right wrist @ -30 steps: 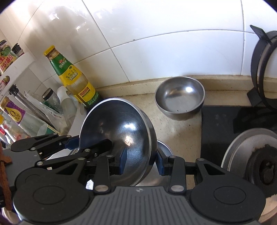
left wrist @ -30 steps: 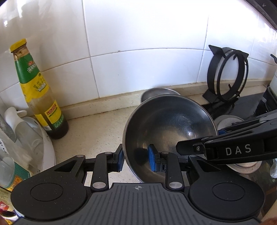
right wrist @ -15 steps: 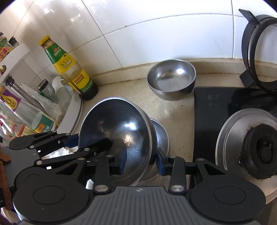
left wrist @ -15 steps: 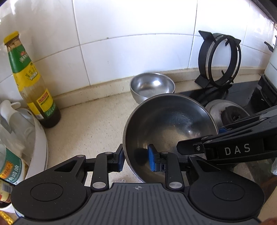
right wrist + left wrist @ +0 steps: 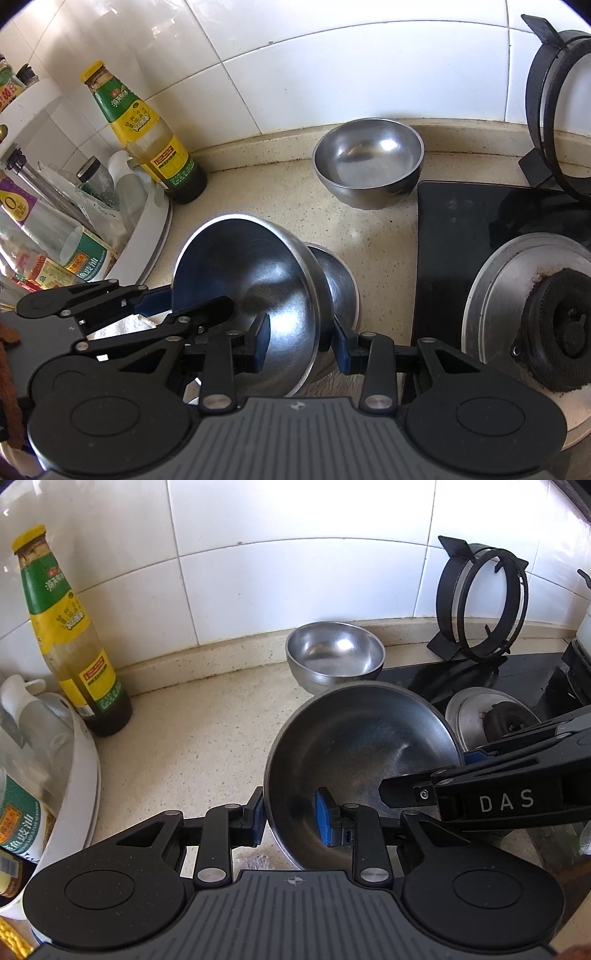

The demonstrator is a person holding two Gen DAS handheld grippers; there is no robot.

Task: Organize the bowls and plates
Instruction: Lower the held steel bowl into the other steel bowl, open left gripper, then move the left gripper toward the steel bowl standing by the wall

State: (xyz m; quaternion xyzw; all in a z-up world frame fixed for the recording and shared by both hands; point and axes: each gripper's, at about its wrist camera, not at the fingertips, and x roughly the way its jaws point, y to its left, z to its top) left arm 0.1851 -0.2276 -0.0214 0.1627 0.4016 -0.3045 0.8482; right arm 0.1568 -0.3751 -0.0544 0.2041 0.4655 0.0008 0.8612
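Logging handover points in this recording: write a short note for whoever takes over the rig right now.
Left claw: shut on the rim of the large steel bowl, one finger inside, one outside.
Right claw: shut on another part of the same rim; the bowl is tilted.
A second bowl sits right behind it; a smaller bowl stands on the counter by the wall.
Done: no stack visible yet.
Left: bring the bowls together, probably nested.

Large steel bowl (image 5: 364, 753) tilted above counter, smaller steel bowl (image 5: 334, 657) upright by wall
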